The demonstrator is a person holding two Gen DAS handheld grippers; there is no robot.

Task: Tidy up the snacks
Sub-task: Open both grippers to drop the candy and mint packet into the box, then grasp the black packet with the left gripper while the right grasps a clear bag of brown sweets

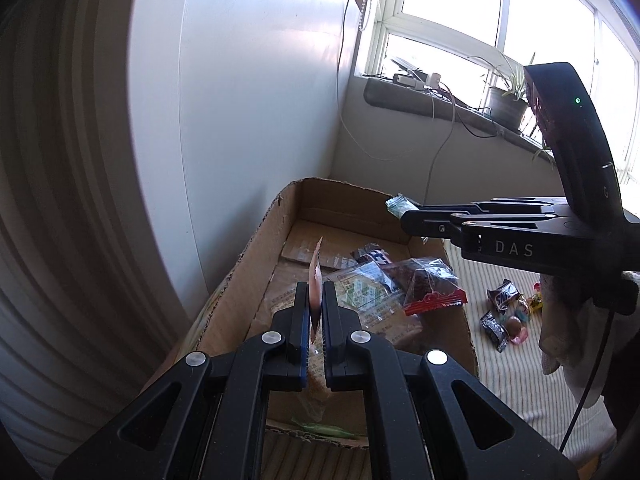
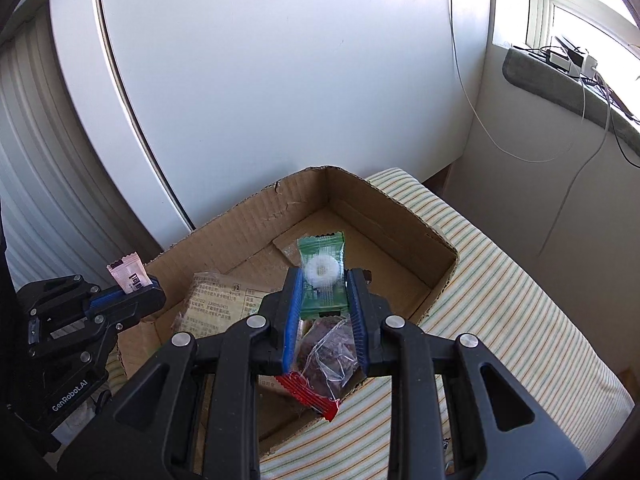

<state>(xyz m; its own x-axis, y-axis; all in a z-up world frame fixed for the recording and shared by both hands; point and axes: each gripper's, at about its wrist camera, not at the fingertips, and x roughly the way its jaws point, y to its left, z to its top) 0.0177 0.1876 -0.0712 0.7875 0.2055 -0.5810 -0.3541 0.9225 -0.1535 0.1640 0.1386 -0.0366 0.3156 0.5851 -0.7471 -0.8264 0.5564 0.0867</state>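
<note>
My left gripper [image 1: 315,289] is shut on a thin pink snack packet [image 1: 316,268], which stands edge-on above the open cardboard box [image 1: 248,264]. My right gripper [image 2: 325,277] is shut on a green packet with a white ring sweet [image 2: 322,280] and hangs over the box [image 2: 256,220]. In the left wrist view the right gripper [image 1: 408,216] comes in from the right with the green packet [image 1: 396,204] at its tip. In the right wrist view the left gripper [image 2: 154,292] holds the pink packet [image 2: 128,274] over the box's left wall.
Inside the box lie a red-edged clear packet [image 2: 320,364], a beige printed packet [image 2: 212,300] and a dark wrapper [image 1: 376,258]. Several loose sweets [image 1: 504,312] lie on the striped cloth [image 2: 500,288] to the right. A white wall stands behind the box, and a windowsill with a plant pot [image 1: 506,106] at the back right.
</note>
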